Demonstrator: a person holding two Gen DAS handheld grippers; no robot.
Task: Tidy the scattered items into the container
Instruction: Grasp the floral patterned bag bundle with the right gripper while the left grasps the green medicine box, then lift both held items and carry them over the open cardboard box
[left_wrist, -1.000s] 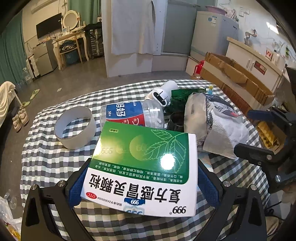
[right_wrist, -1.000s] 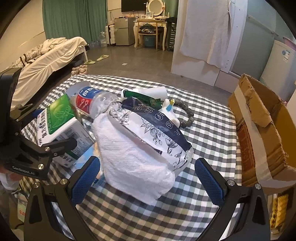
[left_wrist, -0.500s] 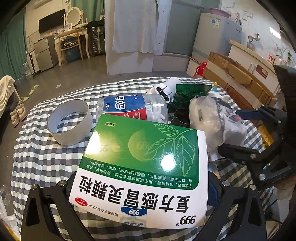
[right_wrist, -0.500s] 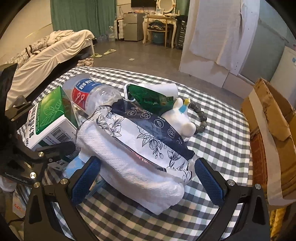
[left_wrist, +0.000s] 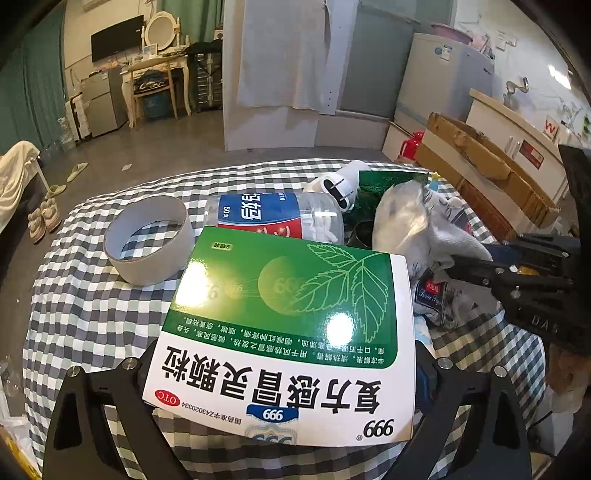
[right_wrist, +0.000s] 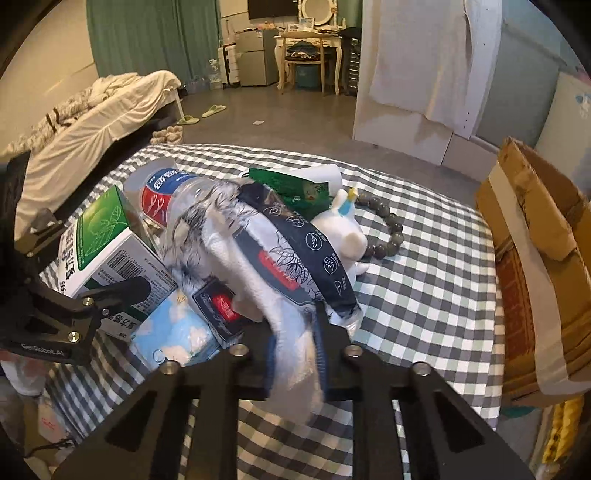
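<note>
A green and white medicine box lies between the fingers of my left gripper. Its jaws are closing against the box's two sides, and the box hides the pads. In the right wrist view one left finger lies along the barcode side of this medicine box. My right gripper is closing and pinches the near end of a soft tissue pack, white paper in a dark patterned wrapper. The left wrist view shows the tissue pack squeezed by the right gripper. An open cardboard box stands beyond the table's right edge.
On the checked tablecloth lie a plastic bottle, an empty tape roll, a white plush toy, a bead bracelet, a green packet and a blue packet. Bed, desk and fridge stand around.
The right jaws went from wide open to pinched on the tissue pack, crumpling it. The medicine box now sits deeper between the left fingers and covers their pads.
</note>
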